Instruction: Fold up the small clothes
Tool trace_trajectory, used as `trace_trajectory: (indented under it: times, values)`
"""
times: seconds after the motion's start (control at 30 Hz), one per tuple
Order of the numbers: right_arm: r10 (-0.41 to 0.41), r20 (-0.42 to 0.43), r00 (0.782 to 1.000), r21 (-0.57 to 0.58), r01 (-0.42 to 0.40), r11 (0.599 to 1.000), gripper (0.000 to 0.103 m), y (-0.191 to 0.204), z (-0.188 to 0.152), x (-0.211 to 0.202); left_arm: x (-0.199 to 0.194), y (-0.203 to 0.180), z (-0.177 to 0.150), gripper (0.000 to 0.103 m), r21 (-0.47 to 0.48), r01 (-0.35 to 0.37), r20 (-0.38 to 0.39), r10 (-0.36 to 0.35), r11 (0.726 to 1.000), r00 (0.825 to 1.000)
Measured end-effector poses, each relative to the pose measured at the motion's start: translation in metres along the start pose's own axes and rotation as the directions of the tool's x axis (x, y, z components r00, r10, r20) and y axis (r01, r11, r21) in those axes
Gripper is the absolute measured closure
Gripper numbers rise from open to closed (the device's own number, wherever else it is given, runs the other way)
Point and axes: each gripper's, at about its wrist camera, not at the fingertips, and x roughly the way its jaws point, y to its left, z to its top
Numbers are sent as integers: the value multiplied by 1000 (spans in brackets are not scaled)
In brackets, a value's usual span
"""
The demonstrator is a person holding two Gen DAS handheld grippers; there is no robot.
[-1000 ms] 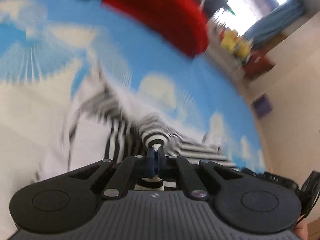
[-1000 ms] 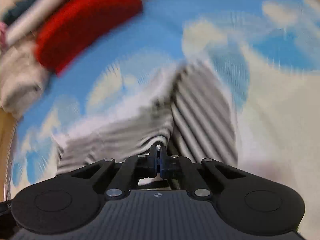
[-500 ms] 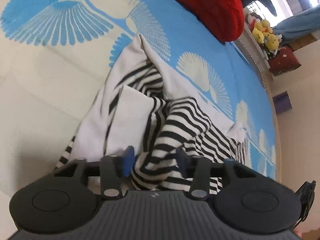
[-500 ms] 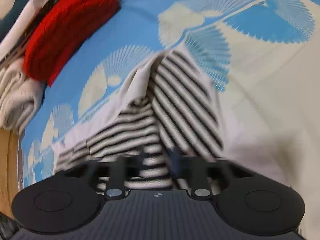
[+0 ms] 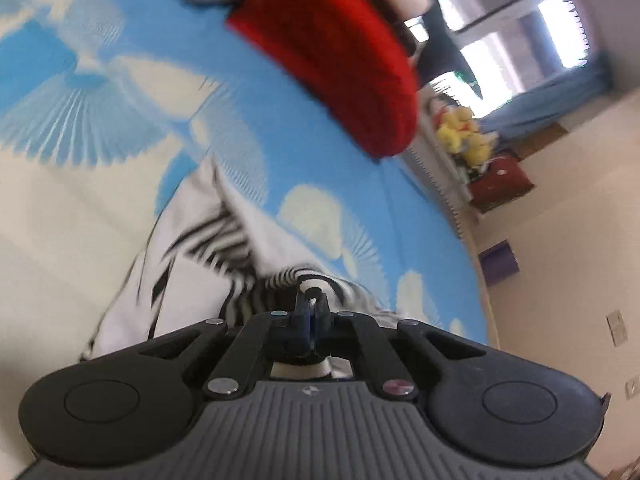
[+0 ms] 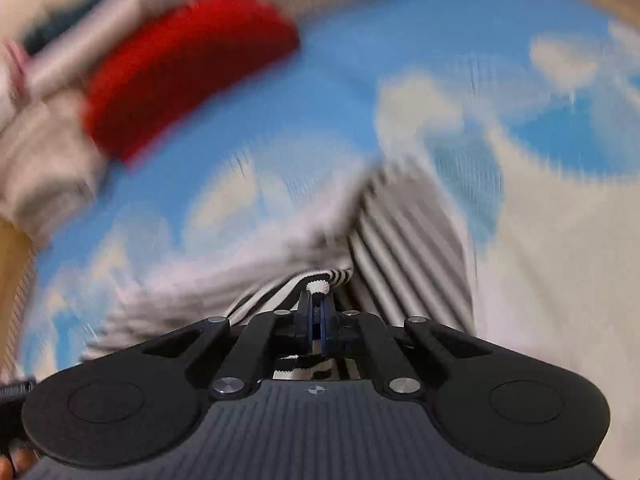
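A blue bedspread (image 5: 328, 152) printed with cream fan shapes is filling the left wrist view, with a window and a heap of yellow plush toys (image 5: 464, 136) sitting far right beside the bed. A red knitted garment (image 5: 340, 52) is lying at the far edge. Nearer, the black-and-white striped garment (image 5: 208, 264) is spreading across the cover, mostly showing its pale inner side. The left gripper (image 5: 311, 312) has just been closing, and its jaws are now standing pinched together on a bunched striped fold, a nub of cloth poking out above the tips. The bite looks shallow, so I judge the fabric could slide free if the hand is pulling sharply.

In the right wrist view the same bedspread (image 6: 340, 96) is smearing with heavy blur; the red knit (image 6: 180, 72) is sitting far left against a pile of pale clothes (image 6: 44, 160). The striped garment (image 6: 404, 248) is running from the middle down to the near edge. The right gripper (image 6: 316, 312) has likewise just been closing, and its jaws are nipping a ribbed white hem edge, with striped cloth showing beneath them.

With both grippers holding only thin edges, the main risk seems to be uneven tension: if one hand is lifting faster, the cloth could twist, drag crooked, or slip from one pair of jaws. Each grip may also be catching more than one layer, which would be bunching the fold. A wide sweep toward the far side could be snagging the red knit too.
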Motion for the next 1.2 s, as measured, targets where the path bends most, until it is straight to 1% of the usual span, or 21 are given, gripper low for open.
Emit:
trace_trajectory:
  times: [0.07,0.1,0.17,0.2,0.23,0.27,0.3,0.43,0.53,0.6,0.67,0.7,0.73,0.77,0.87,0.93,1.0,1.03,1.1,1.17,1.2]
  values:
    - [-26,38,999,32,25,999,101,-12,5,-6,8,5,-5,102,-17,-26,-64,25,1000,998]
    - [-43,15,999,50,43,998,101,-18,3,-2,18,10,-10,102,-20,-83,-138,79,996,987]
    - [-125,-121,985,30,129,991,100,-27,-9,20,40,24,-25,101,10,-220,-282,214,975,935]
    - [-176,-194,965,-1,179,984,100,-29,-17,32,47,31,-31,93,8,-273,-330,261,962,907]
    - [-224,-255,941,-21,226,974,99,-33,-24,43,48,35,-32,90,-16,-283,-337,261,959,905]
    - [-255,-297,920,-22,260,965,91,-37,-31,50,45,35,-30,90,-38,-269,-321,243,962,915]
    - [-263,-303,916,-16,270,963,87,-39,-34,52,41,30,-26,90,-35,-243,-291,223,969,930]
    - [-273,-154,950,-25,273,962,78,-23,-20,26,22,-5,-13,78,109,-150,-132,164,983,978]
    - [-152,-81,985,-31,150,988,68,-10,-13,7,27,-15,-19,79,137,-79,-163,101,987,981]
    - [-35,-151,988,-33,31,999,68,-6,-16,12,40,-12,-24,79,129,-61,-230,90,990,969]
    - [52,-281,958,18,-49,999,68,-7,-25,29,56,-4,-30,79,174,-114,-296,163,978,941]
    - [56,-355,933,39,-45,998,68,-9,-34,40,65,1,-34,81,215,-177,-314,239,961,919]
    - [24,-421,907,28,-14,1000,68,-10,-43,50,72,7,-35,90,244,-230,-320,302,942,898]
    - [-16,-451,893,-2,17,1000,68,-12,-50,56,75,11,-34,94,257,-254,-315,329,933,890]
    - [-93,-441,892,-90,60,994,69,-10,-51,58,72,7,-26,94,286,-236,-290,319,929,902]
    - [-53,-373,926,-106,15,994,67,0,-42,43,66,-4,-23,92,328,-192,-272,286,925,919]
    - [54,-321,946,-113,-95,989,66,15,-37,27,59,-13,-23,91,329,-99,-282,198,939,939]
    - [111,-315,942,-108,-152,983,66,19,-39,23,56,-18,-23,91,328,-51,-292,152,943,944]
    - [231,-339,912,-75,-270,960,66,27,-45,18,51,-27,-27,90,335,47,-320,67,941,945]
    - [263,-389,883,-70,-312,947,66,30,-58,23,54,-33,-37,82,344,107,-359,25,933,933]
    - [233,-441,867,-104,-307,946,66,32,-70,28,55,-33,-43,77,357,103,-378,43,928,925]
